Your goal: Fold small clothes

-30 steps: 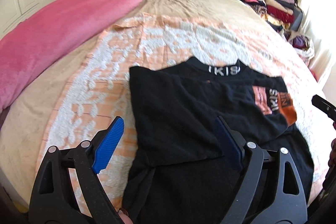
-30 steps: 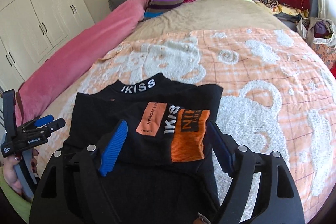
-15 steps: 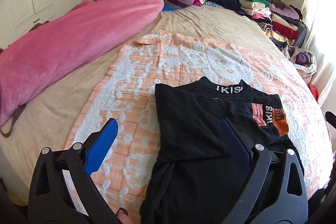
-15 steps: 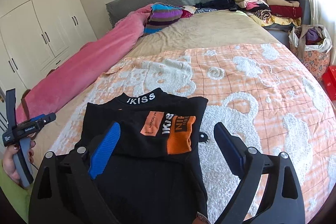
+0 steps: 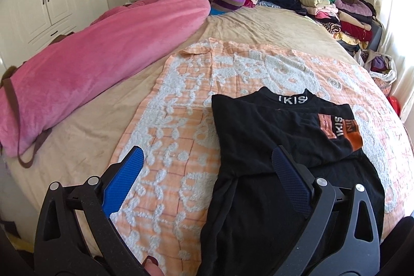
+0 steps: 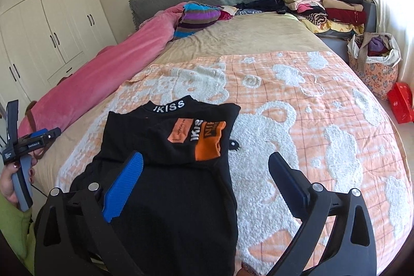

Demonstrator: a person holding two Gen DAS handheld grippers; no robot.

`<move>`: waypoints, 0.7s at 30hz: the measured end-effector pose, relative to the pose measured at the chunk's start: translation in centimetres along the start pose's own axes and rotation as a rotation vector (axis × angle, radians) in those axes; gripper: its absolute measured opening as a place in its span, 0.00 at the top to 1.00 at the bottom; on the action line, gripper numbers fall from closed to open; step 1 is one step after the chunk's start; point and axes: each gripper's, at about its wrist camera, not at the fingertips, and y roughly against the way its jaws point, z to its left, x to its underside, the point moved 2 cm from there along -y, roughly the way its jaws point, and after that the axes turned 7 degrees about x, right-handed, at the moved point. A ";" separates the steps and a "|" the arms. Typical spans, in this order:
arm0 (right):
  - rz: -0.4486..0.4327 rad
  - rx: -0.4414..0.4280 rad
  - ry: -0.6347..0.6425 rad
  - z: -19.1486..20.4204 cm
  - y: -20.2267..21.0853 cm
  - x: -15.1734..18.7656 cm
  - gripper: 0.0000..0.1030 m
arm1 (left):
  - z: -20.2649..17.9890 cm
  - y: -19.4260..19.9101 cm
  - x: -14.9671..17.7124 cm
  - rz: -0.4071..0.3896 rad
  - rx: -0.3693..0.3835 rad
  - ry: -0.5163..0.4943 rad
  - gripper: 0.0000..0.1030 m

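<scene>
black top (image 6: 165,172) lay part-folded on the bed (image 6: 258,40), below both grippers, left gripper (image 5: 207,173) jaws spread wide, right gripper (image 6: 205,173) jaws opening, holding nothing, both drawn farther back than a second earlier

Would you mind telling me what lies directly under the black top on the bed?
The black top lies on an orange-and-white blanket with fluffy bear shapes, spread over the beige bedsheet. The blanket's pattern beneath the top is covered, so it cannot be seen.

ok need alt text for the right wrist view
A black top with orange sleeve patches lies partly folded on an orange bear-print blanket, below the right gripper, whose jaws are opening with nothing gripped. The left gripper shows at far left.
</scene>
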 end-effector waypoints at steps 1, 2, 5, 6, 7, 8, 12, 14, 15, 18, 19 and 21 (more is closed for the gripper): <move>0.006 0.004 0.003 0.0 0.1 0.3 0.06 | 0.1 0.0 0.2 0.006 0.002 0.003 0.10; 0.009 0.008 0.004 -0.1 0.3 0.6 0.06 | 0.1 0.0 0.4 0.013 0.000 0.002 0.10; 0.036 0.012 -0.003 -0.5 0.5 1.7 0.06 | 0.2 0.1 1.3 0.027 -0.007 -0.014 0.10; 0.044 0.014 -0.006 -0.6 0.6 2.1 0.06 | 0.2 0.0 1.8 0.034 -0.014 -0.022 0.10; 0.056 0.016 -0.005 -0.7 0.7 2.6 0.06 | 0.2 -0.1 2.0 0.041 -0.018 -0.025 0.10; 0.063 0.019 -0.002 -0.7 0.7 3.0 0.06 | 0.3 -0.2 2.2 0.048 -0.021 -0.028 0.10; 0.091 0.032 0.019 -0.8 1.1 4.5 0.06 | 0.6 0.2 3.0 0.060 -0.030 -0.031 0.10; 0.109 0.035 0.025 -0.7 1.1 5.3 0.06 | 0.7 0.5 3.4 0.064 -0.032 -0.036 0.10; 0.115 0.037 0.029 -0.7 1.2 5.6 0.06 | 0.7 0.6 3.7 0.065 -0.032 -0.037 0.10; 0.138 0.034 0.050 -0.3 1.2 6.7 0.06 | 0.9 0.8 4.9 0.088 -0.029 -0.048 0.10; 0.153 0.030 0.060 -0.1 1.1 7.1 0.06 | 0.9 0.8 5.3 0.097 -0.031 -0.054 0.10; 0.176 0.028 0.073 0.2 1.0 7.8 0.06 | 1.1 0.7 6.3 0.123 -0.030 -0.061 0.10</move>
